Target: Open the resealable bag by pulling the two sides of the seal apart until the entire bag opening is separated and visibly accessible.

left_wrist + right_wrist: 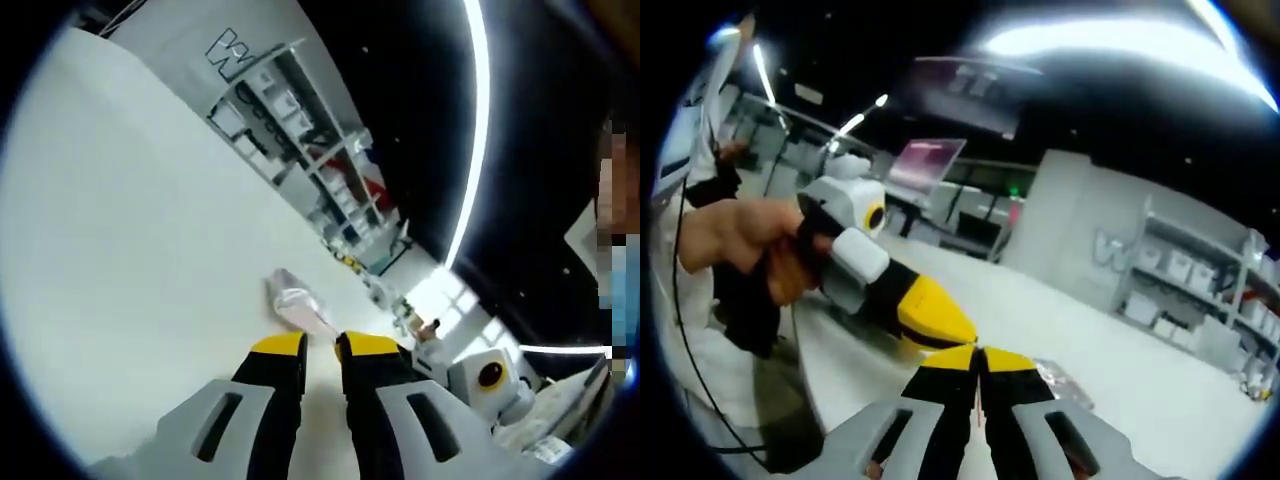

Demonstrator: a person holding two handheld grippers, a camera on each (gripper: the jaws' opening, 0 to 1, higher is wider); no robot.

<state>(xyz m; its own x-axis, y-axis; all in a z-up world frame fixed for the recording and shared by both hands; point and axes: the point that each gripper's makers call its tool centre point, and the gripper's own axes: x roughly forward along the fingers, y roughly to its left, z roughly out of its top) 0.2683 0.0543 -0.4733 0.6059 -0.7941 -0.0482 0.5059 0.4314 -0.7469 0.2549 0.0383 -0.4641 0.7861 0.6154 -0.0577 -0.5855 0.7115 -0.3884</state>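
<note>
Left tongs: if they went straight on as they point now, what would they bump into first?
Probably the bag, lying on the white table just past the left tongs; depth is hard to judge.

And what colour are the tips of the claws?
Yellow on black, clearest on the left claw in the left gripper view.

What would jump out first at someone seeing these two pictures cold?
The yellow-tipped grippers: in the right gripper view, the right gripper rises from the bottom, jaws closed together, and the left gripper, held in a person's hand, comes in beside its tips. Next, the clear resealable bag on the white table, just beyond the left gripper's tips in the left gripper view.
</note>
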